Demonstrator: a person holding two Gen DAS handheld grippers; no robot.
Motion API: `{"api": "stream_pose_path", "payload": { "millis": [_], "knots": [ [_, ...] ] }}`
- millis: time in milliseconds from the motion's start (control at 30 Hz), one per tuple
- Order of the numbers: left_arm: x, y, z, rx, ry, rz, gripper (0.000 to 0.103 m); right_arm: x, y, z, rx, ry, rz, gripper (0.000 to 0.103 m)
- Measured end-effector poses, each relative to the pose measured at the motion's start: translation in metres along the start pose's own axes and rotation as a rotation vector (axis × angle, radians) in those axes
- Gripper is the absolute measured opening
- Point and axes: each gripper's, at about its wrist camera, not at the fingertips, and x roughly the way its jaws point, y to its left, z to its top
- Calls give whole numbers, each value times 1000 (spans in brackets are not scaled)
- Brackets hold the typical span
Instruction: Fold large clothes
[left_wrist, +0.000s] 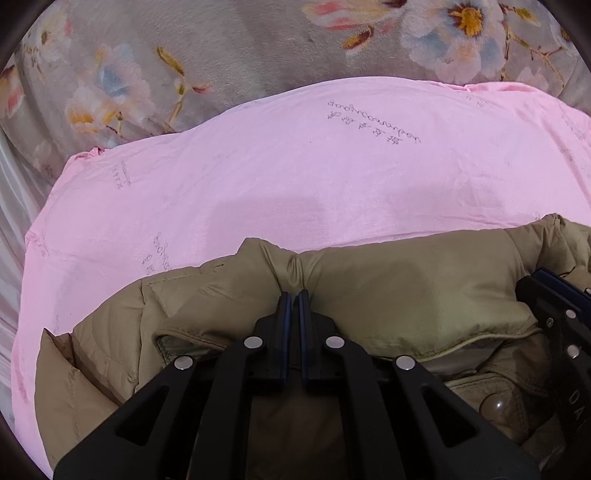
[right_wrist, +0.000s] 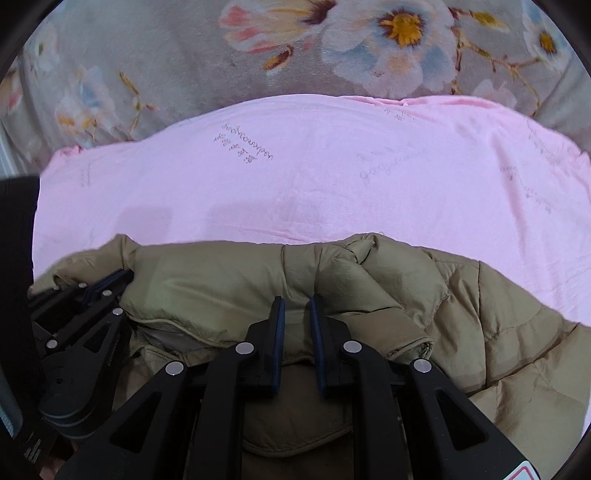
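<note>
A khaki padded jacket (left_wrist: 406, 291) lies on a pink sheet (left_wrist: 295, 177), filling the near part of both views. My left gripper (left_wrist: 294, 293) is shut on a pinched fold of the jacket's far edge. My right gripper (right_wrist: 297, 301) is shut on a thick fold of the same jacket (right_wrist: 221, 280), its jaws a little apart around the padding. The right gripper shows at the right edge of the left wrist view (left_wrist: 554, 295). The left gripper shows at the left of the right wrist view (right_wrist: 92, 288). The two grip the edge side by side.
The pink sheet (right_wrist: 314, 184) with faint grey printed writing covers the surface. Beyond it lies a grey floral blanket (left_wrist: 221, 44), also in the right wrist view (right_wrist: 184, 55). A pale striped surface (left_wrist: 11, 229) shows at the far left.
</note>
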Motion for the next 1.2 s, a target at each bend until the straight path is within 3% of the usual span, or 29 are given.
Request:
{"api": "stream_pose_path", "payload": {
  "millis": [67, 133, 167, 200, 233, 300, 400, 467, 600, 733, 900, 1067, 1133, 1200],
  "knots": [
    [-5, 9, -2, -31, -5, -37, 4, -10, -7, -4, 37, -11, 21, 16],
    [-22, 23, -12, -64, -7, -72, 13, -42, -11, -18, 31, -9, -27, 19],
    [-38, 34, -21, -87, -16, -110, 23, -62, -12, -28, 14, -23, -32, 28],
    [-53, 46, -30, -105, -31, -154, 38, -82, -15, -38, -6, -33, -39, 44],
    [-71, 57, -42, -122, -49, -188, 46, -110, -20, -56, -34, -46, -50, 51],
    [-113, 88, -79, -142, -88, -227, 72, -163, -36, -98, -74, -52, -62, 61],
    [-162, 129, -139, -128, -90, -253, 82, -227, -64, -157, -65, -8, -78, 64],
    [-186, 154, -184, -124, -55, -276, 86, -271, -94, -206, 7, 38, -55, 66],
    [-220, 191, -266, -169, 33, -325, 86, -323, -130, -285, 164, 107, -3, 67],
    [-237, 207, -322, -247, 109, -364, 86, -347, -139, -341, 257, 133, 70, 68],
    [-250, 214, -369, -389, 182, -504, 86, -360, -126, -373, 307, 83, 220, 69],
    [-263, 200, -384, -417, 169, -575, 83, -359, -100, -381, 266, 63, 269, 67],
    [-265, 193, -383, -408, 163, -569, 73, -356, -93, -381, 254, 48, 251, 59],
    [-266, 191, -382, -412, 163, -563, 42, -353, -92, -378, 250, 48, 221, 23]
  ]
}}
